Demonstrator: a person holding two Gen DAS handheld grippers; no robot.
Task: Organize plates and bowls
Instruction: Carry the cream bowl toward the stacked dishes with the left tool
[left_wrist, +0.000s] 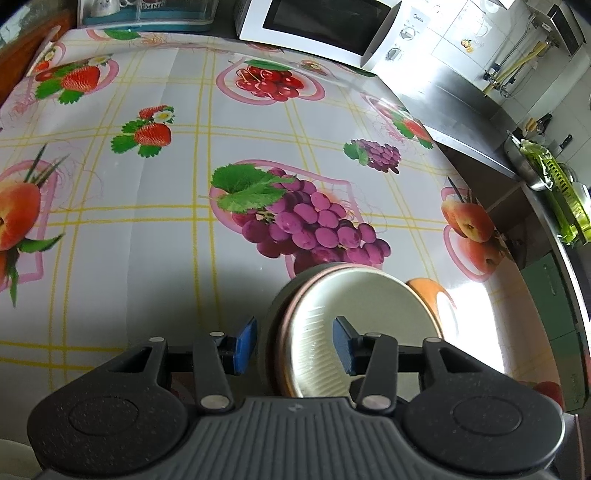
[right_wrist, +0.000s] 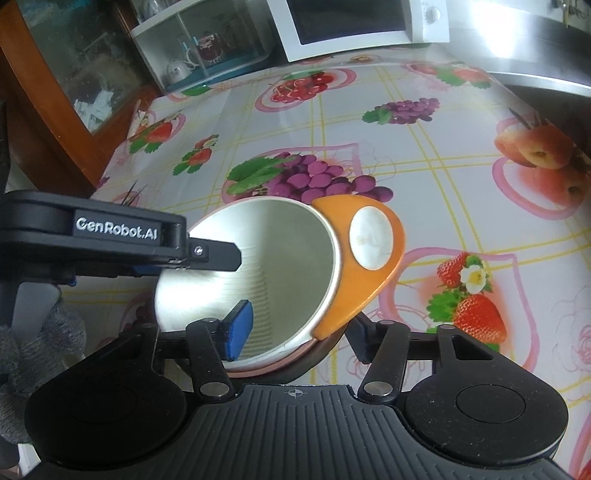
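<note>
A stack of bowls sits near the table's front edge: a pale green ribbed bowl (left_wrist: 354, 325) nested in a pink-rimmed one inside a dark grey one. An orange dish (right_wrist: 365, 254) with a white base is upside down, leaning on the stack's right rim. My left gripper (left_wrist: 293, 345) is open, its jaws straddling the stack's left wall, one pad (left_wrist: 343, 345) inside the pale bowl. My right gripper (right_wrist: 299, 332) is open around the stack's near rim and the orange dish's edge, its blue pad (right_wrist: 236, 330) inside the pale bowl (right_wrist: 258, 273). The other finger is hidden under the dish.
The table carries a fruit-print cloth (left_wrist: 184, 184). A white microwave (left_wrist: 317, 29) and a clear cup box (right_wrist: 207, 51) stand at the back. A steel counter (left_wrist: 480, 122) with a green rack (left_wrist: 565, 192) lies to the right. A wooden cabinet (right_wrist: 74, 92) stands to the left.
</note>
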